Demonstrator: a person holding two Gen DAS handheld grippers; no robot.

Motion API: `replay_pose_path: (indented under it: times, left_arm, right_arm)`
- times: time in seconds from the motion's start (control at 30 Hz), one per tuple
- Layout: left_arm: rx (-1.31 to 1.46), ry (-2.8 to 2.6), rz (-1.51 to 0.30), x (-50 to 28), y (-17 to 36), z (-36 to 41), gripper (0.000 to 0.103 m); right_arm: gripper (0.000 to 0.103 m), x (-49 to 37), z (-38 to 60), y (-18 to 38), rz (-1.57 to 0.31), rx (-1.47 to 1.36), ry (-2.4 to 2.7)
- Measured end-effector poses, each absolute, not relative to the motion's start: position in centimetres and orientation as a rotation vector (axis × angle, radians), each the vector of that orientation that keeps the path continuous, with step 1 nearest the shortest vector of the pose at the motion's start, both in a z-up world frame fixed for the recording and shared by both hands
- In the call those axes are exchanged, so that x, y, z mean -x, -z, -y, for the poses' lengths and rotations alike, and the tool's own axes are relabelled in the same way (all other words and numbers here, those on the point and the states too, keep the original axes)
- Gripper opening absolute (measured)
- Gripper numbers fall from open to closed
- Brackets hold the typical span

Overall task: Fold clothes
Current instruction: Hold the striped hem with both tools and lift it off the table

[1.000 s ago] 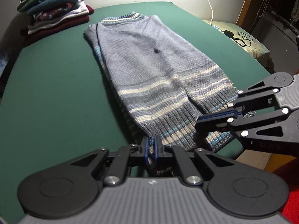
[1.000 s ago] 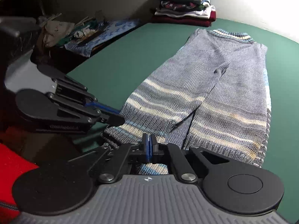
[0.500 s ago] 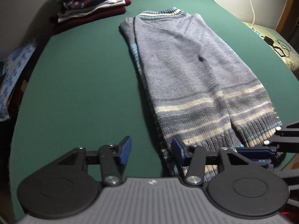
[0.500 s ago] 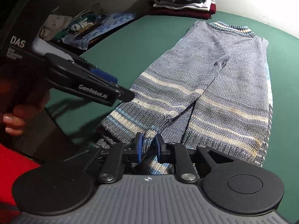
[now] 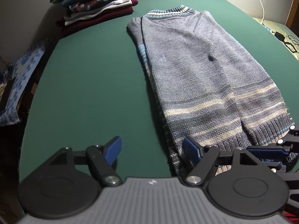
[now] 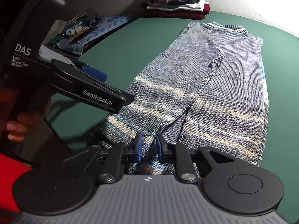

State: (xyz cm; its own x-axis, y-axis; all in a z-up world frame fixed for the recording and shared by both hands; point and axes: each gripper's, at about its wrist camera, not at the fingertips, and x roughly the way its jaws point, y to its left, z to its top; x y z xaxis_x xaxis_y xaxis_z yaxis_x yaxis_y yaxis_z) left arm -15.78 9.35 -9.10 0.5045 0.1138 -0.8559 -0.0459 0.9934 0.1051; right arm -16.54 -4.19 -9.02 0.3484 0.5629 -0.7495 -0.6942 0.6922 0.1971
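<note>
Striped sweater [image 5: 201,74], flat on green table [image 5: 84,85] (collar toward 12 o'clock, hem at 6); left gripper [image 5: 152,147] spread wide, empty; right gripper [image 6: 148,147] slightly parted, hem between, unclamped.

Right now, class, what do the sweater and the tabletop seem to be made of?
Sweater: knitted yarn, probably wool or acrylic; visible stitch rows, ribbed hem, matte striped surface. Tabletop: likely green felt or cloth cover; flat, matte, no shine, though the weave is too fine to confirm.
</note>
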Motion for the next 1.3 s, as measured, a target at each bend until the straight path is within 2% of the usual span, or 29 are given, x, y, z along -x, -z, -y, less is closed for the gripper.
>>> replay_pose_path:
  times: [0.3,0.4,0.67,0.73,0.9,1.07,1.2,1.3]
  left_arm:
    - [-0.064,-0.119,-1.048,15.5,9.2,-9.3,0.084]
    - [-0.063,-0.125,-1.048,15.4,9.2,-9.4,0.086]
    - [-0.064,-0.072,-1.034,16.3,9.1,-10.0,0.084]
    - [-0.049,-0.044,-1.038,16.7,8.7,-10.4,0.082]
    - [-0.036,0.039,-1.071,18.0,8.6,-10.8,0.086]
    - [0.035,0.114,-1.109,18.3,9.0,-10.5,0.087]
    - [0.067,0.142,-1.133,18.3,9.5,-10.2,0.088]
    - [0.097,0.147,-1.143,18.2,9.6,-10.5,0.087]
  right_arm:
    - [0.019,16.3,5.9,8.2,-0.845,0.139,-0.695]
    - [0.019,15.0,7.5,9.0,-0.885,0.081,-0.598]
    - [0.017,15.8,8.6,9.2,-0.886,0.107,-0.591]
    - [0.019,15.9,9.6,8.7,-0.875,0.064,-0.569]
    - [0.027,15.7,13.2,8.3,-0.901,-0.003,-0.439]
    - [0.028,15.5,14.8,8.8,-0.966,-0.080,-0.412]
    - [0.038,15.8,14.8,8.9,-0.983,-0.088,-0.406]
    - [0.038,15.6,15.1,9.1,-1.004,-0.108,-0.419]
